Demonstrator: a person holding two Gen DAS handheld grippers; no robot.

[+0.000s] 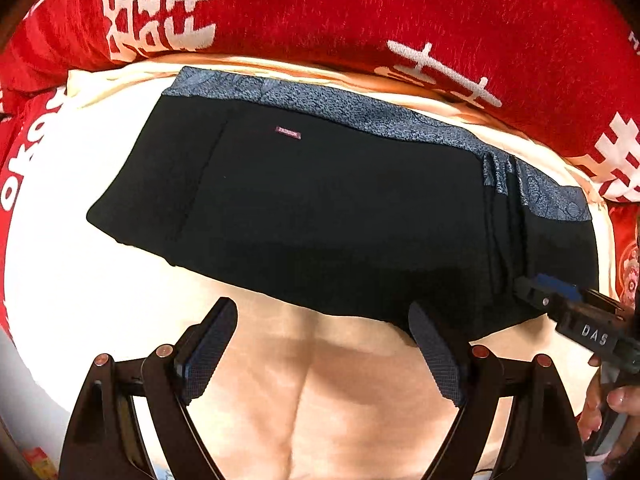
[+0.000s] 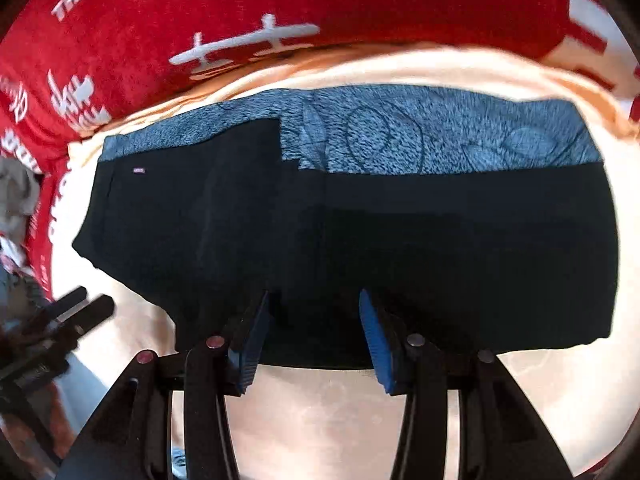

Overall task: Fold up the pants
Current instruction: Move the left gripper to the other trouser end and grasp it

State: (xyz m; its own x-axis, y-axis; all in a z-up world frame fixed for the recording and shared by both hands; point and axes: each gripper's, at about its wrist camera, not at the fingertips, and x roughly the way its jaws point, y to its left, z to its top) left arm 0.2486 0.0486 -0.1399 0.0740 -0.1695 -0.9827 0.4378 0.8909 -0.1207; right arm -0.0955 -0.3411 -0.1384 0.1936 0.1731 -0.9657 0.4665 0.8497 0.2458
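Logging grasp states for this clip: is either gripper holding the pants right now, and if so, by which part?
Nothing is held. The left gripper and right gripper are both open at the near edge of the pants, with no fabric pinched.

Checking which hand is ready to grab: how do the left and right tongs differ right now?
The left tongs gape wide over bare cream sheet, their tips just short of the black pants. The right tongs stand narrower, with their tips over the pants' near edge. Both are open and hold nothing.
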